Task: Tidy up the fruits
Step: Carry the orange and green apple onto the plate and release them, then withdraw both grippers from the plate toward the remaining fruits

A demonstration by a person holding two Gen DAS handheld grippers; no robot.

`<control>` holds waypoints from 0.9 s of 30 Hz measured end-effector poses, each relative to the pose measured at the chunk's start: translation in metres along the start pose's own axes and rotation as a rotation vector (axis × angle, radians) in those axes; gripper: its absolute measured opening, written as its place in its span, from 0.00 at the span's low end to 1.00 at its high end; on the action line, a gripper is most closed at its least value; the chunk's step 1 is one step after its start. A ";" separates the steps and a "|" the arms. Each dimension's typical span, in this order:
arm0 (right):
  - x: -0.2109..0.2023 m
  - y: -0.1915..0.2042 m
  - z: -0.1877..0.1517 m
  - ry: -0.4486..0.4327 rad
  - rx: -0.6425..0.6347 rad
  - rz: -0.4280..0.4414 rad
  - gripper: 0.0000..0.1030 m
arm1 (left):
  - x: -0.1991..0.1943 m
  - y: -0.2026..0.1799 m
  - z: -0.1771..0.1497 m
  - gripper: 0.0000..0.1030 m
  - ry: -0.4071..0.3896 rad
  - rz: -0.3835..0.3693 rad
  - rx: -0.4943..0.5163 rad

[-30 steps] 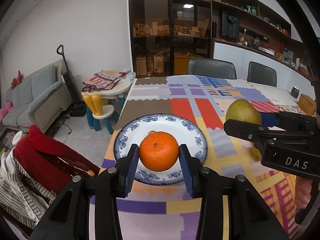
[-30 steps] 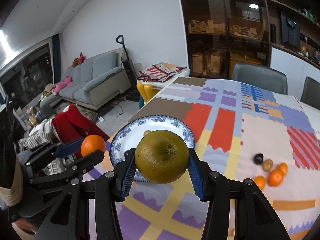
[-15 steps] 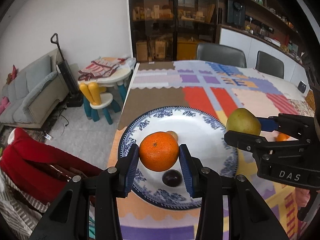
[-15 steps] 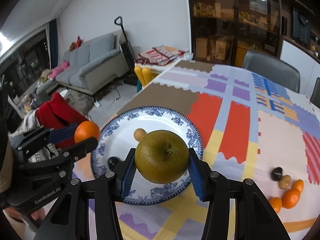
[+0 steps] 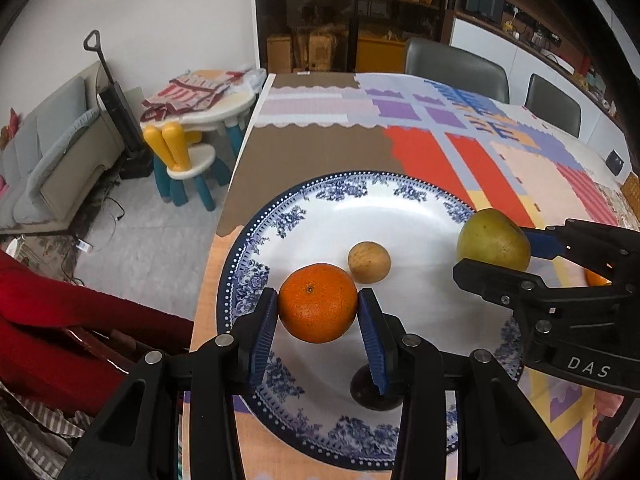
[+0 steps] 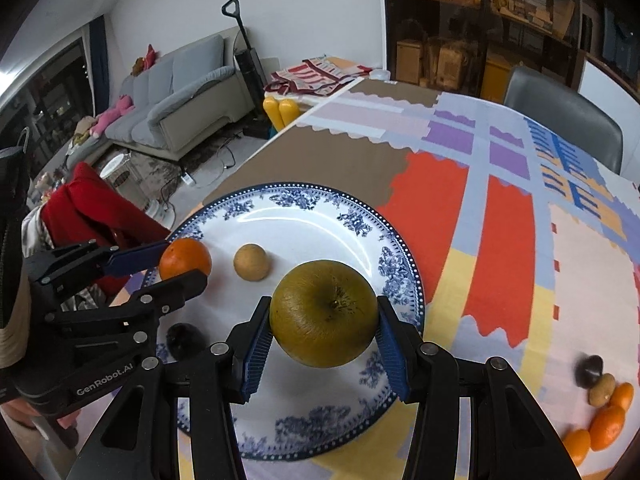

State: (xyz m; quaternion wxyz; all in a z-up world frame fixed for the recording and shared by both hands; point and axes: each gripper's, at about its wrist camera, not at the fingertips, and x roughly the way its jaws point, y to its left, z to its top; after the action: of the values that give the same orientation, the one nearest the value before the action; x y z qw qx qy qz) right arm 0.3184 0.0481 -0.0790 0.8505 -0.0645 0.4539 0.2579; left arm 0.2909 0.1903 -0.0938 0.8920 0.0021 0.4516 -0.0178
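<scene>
White wall (image 5: 180,20) at eleven o'clock, grey sofa (image 6: 180,92) below it at ten. Upright vacuum (image 5: 116,108) propped against the wall (handle up). Child's table (image 5: 216,108) with yellow-backed chair (image 5: 180,160) beside. Dark glass cabinet (image 5: 352,16) at twelve, grey dining chairs (image 5: 456,64) at one. Pale tiled floor (image 5: 152,240).

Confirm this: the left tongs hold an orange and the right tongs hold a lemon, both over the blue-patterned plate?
One slip: the right tongs grip a green-brown apple, stem visible in the right wrist view. The left tongs hold the orange over the plate.
</scene>
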 end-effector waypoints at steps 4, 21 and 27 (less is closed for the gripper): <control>0.006 0.000 0.000 0.013 0.010 0.000 0.49 | 0.003 -0.001 -0.001 0.39 0.006 0.008 0.019; -0.042 0.010 -0.007 -0.113 -0.050 -0.061 0.58 | -0.043 -0.011 -0.005 0.53 -0.043 0.064 0.020; -0.086 0.009 -0.018 -0.186 -0.044 -0.066 0.62 | -0.084 -0.030 -0.014 0.60 -0.114 0.075 0.027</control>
State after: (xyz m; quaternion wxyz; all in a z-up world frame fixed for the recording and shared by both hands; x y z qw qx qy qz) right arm 0.2616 0.0172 -0.0193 0.8953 -0.0741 0.3650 0.2445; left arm 0.2287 0.1632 -0.0337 0.9162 0.0302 0.3995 0.0094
